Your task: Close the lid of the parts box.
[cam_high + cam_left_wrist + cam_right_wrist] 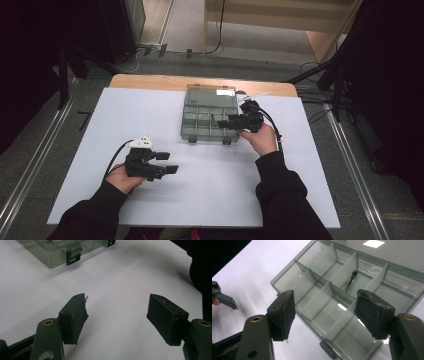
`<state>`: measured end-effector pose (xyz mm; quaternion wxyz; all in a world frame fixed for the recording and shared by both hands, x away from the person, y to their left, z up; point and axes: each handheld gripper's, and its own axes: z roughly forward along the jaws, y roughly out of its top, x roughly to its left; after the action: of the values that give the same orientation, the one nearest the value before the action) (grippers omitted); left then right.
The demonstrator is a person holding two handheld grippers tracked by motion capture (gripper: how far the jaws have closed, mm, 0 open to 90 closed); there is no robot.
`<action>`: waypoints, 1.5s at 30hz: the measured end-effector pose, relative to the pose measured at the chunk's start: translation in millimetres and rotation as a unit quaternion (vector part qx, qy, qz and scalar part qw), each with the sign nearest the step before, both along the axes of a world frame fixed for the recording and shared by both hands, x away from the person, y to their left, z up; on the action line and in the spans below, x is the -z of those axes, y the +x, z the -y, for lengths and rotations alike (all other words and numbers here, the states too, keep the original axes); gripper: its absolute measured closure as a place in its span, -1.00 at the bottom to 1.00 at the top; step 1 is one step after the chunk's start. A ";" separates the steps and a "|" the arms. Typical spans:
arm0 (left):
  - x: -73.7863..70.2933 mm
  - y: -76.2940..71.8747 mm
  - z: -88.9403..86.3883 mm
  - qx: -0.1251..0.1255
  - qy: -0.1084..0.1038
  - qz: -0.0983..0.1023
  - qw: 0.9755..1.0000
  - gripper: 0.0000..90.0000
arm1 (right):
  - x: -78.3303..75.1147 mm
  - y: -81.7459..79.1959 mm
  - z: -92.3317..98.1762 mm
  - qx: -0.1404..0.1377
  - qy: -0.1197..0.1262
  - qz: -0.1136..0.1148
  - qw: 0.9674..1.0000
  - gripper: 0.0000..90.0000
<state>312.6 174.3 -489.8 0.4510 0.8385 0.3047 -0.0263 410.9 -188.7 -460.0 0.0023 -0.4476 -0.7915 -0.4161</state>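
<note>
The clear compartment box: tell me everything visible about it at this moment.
The compartment box is smoky clear plastic, split by thin dividers into several cells. Its lid is open and lies back on the far side. Dark latches sit on its front wall. It rests flat on the white table top. One cell holds a slim dark metal piece; the other cells in sight look empty. The open right gripper hovers over it without touching.

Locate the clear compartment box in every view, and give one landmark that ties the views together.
High view: the clear compartment box sits far-centre on the white table, lid open, by the right gripper.
Left gripper view: its corner is at the top left.
Right gripper view: it spans the centre and right, behind the open fingers.
Shared landmark: the box's dark front latch.
</note>
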 end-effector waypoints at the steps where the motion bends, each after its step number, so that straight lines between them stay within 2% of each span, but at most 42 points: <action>1: 0.0 1.7 0.5 -0.004 0.000 0.000 1.000 -0.30 | 1.1 0.1 1.6 0.000 0.000 0.001 1.000 -0.27; 4: -1.2 7.9 2.2 -0.008 0.000 -0.002 1.000 -0.30 | 4.3 0.8 6.4 0.005 0.003 -0.002 1.000 -0.27; 8: -1.5 17.3 3.1 -0.014 -0.008 -0.017 1.000 -0.30 | 6.6 1.0 10.8 0.011 0.003 -0.002 1.000 -0.27; 11: -1.0 24.0 3.1 -0.018 -0.003 -0.023 1.000 -0.30 | 7.9 0.3 13.8 0.014 0.010 -0.007 1.000 -0.28; 20: -2.0 42.9 9.6 -0.026 0.010 -0.025 0.999 -0.30 | 10.8 1.4 19.6 0.014 0.012 -0.009 1.000 -0.34; 24: -5.5 49.5 12.3 -0.028 0.021 -0.022 0.999 -0.30 | 10.4 2.5 21.1 0.026 0.009 -0.007 1.000 -0.35; 28: -10.2 57.6 12.2 -0.034 0.007 -0.029 0.999 -0.30 | 8.7 3.8 24.5 0.031 0.011 -0.007 0.999 -0.36; 37: -16.5 80.1 20.7 -0.045 0.011 -0.024 0.999 -0.30 | 4.9 6.7 25.3 0.033 0.006 -0.002 0.999 -0.35; 41: -18.4 89.9 24.0 -0.050 0.017 -0.024 0.998 -0.30 | 4.7 9.2 24.4 0.031 0.004 -0.007 0.999 -0.35; 45: -22.2 97.9 26.3 -0.056 0.012 -0.020 0.998 -0.30 | 5.8 12.3 24.1 0.030 0.001 -0.011 0.999 -0.35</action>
<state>410.5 148.0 -467.6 0.4355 0.8248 0.3604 -0.0140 423.3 -212.9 -465.8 -0.0007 -0.4756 -0.7773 -0.4118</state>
